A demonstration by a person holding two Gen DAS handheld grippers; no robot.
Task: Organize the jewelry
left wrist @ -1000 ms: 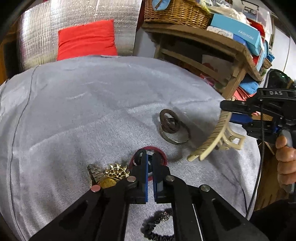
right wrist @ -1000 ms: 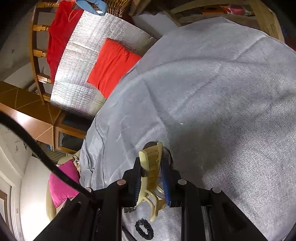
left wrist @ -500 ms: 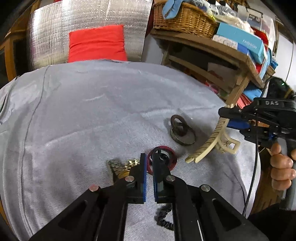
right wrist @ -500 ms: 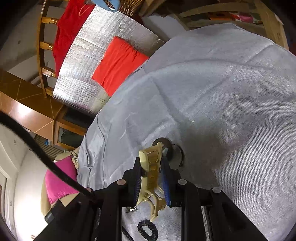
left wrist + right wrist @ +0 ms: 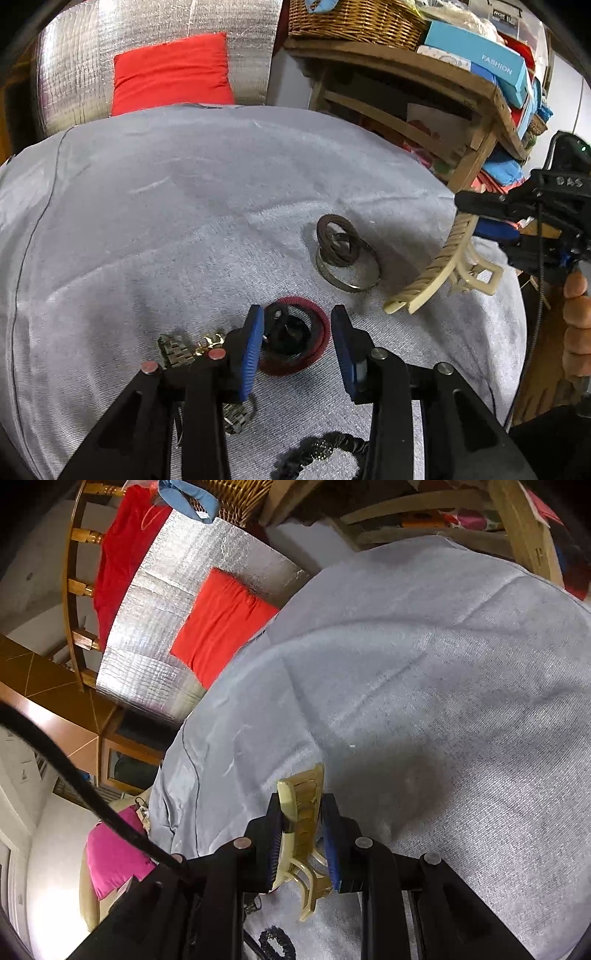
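Observation:
My left gripper (image 5: pixel 297 334) is open just above the grey cloth, its jaws either side of a dark red ring (image 5: pixel 317 345) with a small black piece (image 5: pixel 286 332) inside it. A gold and silver watch (image 5: pixel 184 349) lies left of it. Dark rings on a metal bangle (image 5: pixel 345 254) lie beyond. My right gripper (image 5: pixel 304 840) is shut on a cream hair claw clip (image 5: pixel 301 812), which is held in the air at the right in the left wrist view (image 5: pixel 439 269).
A black scrunchie (image 5: pixel 325 448) lies near the front edge, also low in the right wrist view (image 5: pixel 275 943). A wooden shelf (image 5: pixel 424 74) with a basket and boxes stands at back right. A red cushion (image 5: pixel 170 74) leans on silver foil behind the table.
My left gripper has opened from shut and now straddles the red ring. The right gripper, still holding the clip, has shifted slightly.

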